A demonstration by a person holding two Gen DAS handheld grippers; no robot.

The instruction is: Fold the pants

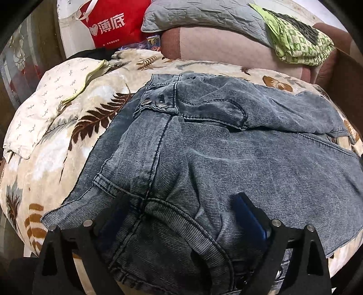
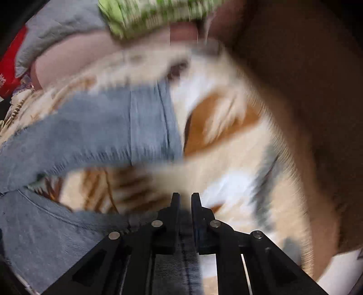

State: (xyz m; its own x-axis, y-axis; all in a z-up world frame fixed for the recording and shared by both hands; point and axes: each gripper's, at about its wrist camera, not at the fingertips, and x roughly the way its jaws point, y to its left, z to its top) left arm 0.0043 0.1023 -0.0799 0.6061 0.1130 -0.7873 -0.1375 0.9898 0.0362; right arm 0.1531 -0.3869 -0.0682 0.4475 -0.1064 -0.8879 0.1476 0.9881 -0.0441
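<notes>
The left gripper (image 1: 181,217) is spread wide, with a bunched fold of the pants (image 1: 226,147) lying between its fingers; neither finger presses the cloth. The right gripper (image 2: 185,199) is nearly closed, and a strip of the same pants (image 2: 102,127) runs up between its fingers, apparently pinched, although motion blur in the right wrist view prevents confirmation.

The pants are grey-blue denim and lie crumpled on a bed covered by a leaf-print blanket (image 1: 68,136). In the left wrist view the waistband with its metal buttons (image 1: 154,103) lies beyond the left gripper. In the right wrist view one leg stretches across the blanket.

A white patterned pillow (image 1: 45,106) rests on the blanket to the left. Farther back, a red bag (image 1: 113,25) stands beside a grey quilted cushion (image 1: 199,15). A green patterned cloth (image 1: 299,43) lies at the far right.
</notes>
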